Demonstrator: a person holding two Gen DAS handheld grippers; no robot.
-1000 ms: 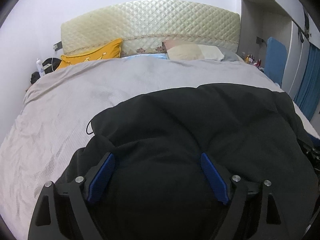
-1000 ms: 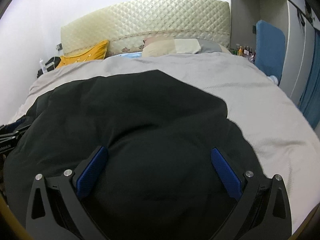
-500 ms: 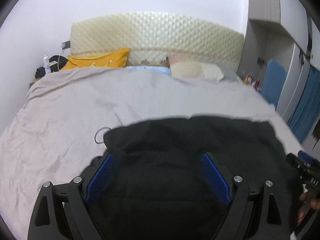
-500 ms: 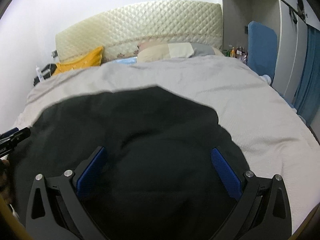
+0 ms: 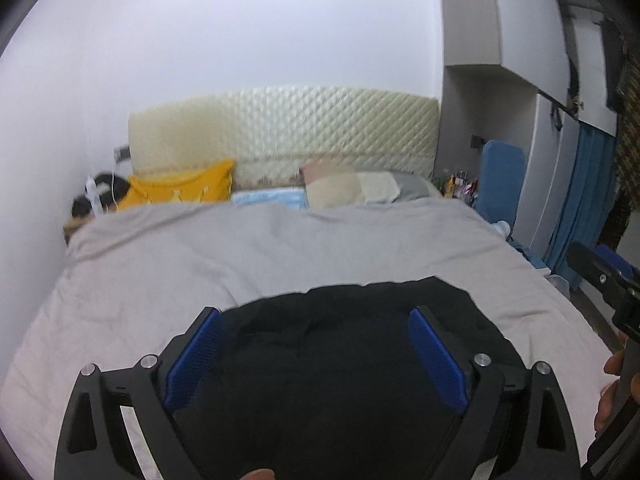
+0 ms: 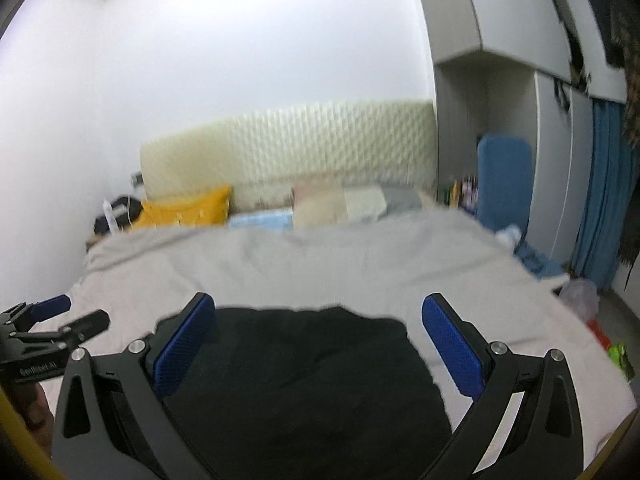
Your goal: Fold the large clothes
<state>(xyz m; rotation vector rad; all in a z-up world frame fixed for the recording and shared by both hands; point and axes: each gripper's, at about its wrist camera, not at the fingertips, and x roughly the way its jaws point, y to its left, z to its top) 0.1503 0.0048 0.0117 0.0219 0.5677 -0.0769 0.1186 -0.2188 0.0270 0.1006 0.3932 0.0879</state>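
Note:
A large black garment (image 5: 340,364) lies bunched at the near end of a bed with a grey cover (image 5: 280,248); it also shows in the right wrist view (image 6: 304,376). My left gripper (image 5: 316,356) is open and empty, raised above the garment, its blue pads wide apart. My right gripper (image 6: 320,348) is open and empty too, above the garment's right part. Each gripper shows at the edge of the other's view: the right one (image 5: 604,280), the left one (image 6: 48,320).
A quilted cream headboard (image 5: 284,128) stands at the far end with a yellow pillow (image 5: 180,192) and a patchwork pillow (image 5: 352,190). A blue panel (image 5: 502,176), white wardrobe and blue curtain (image 5: 580,208) line the right side. Bags lie on the floor (image 6: 580,300).
Both grippers have risen and pulled back from the garment, still open. The views now tilt up, showing more wall and less of the black garment.

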